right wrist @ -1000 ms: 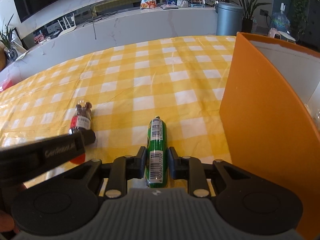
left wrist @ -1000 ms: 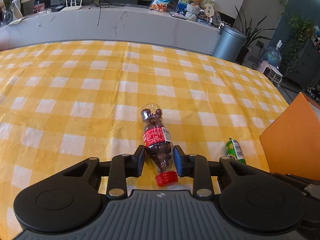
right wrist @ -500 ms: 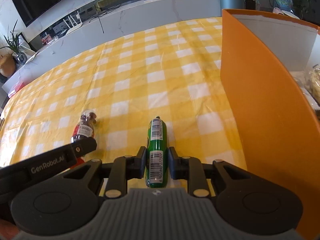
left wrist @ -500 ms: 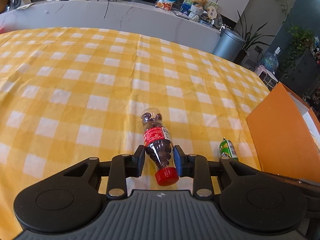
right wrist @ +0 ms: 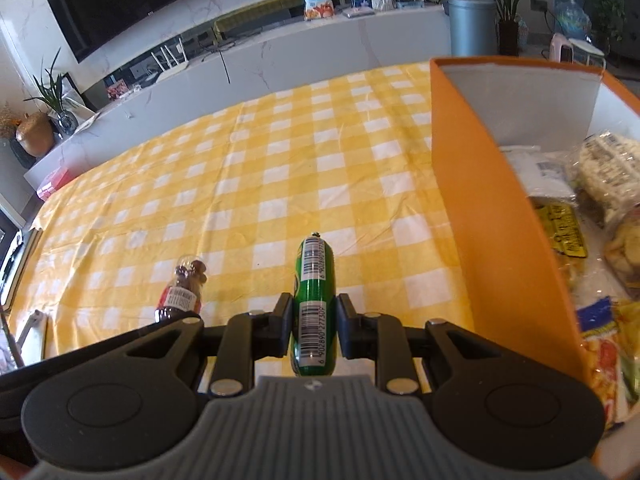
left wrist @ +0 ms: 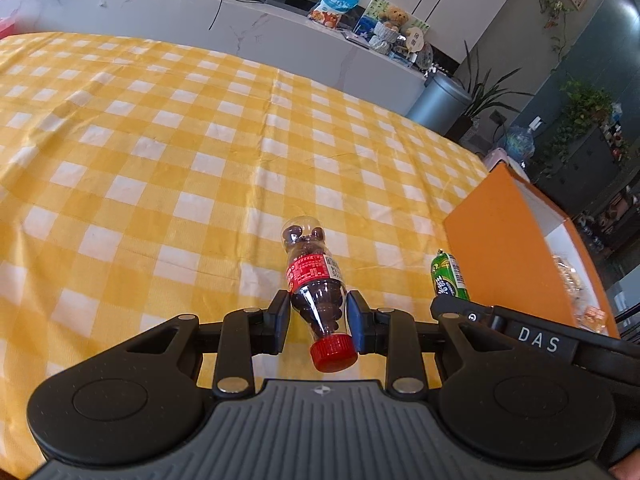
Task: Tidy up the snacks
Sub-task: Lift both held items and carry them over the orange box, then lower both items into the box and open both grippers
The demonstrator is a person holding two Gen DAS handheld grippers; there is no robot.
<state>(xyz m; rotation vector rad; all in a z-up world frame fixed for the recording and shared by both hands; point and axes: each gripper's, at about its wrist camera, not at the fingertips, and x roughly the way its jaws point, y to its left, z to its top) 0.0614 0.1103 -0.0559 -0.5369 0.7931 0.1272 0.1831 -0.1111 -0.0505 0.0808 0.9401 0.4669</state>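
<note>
From my left wrist, my left gripper (left wrist: pixel 318 316) is clamped on the bottle (left wrist: pixel 316 288) low on its tapering shoulder just ahead of the red cap, body jutting forward above the cloth (left wrist: pixel 160 152), and I judge that taper could let it squirt out or droop (the candies inside put weight far from the pads). From my right wrist, my right gripper (right wrist: pixel 313 330) is closed on the green tube (right wrist: pixel 314 304) around its middle, close beside the box (right wrist: pixel 472 216) already holding snacks; its slick round wrapper could roll, or its tip could catch the orange wall if I swing across too low.
</note>
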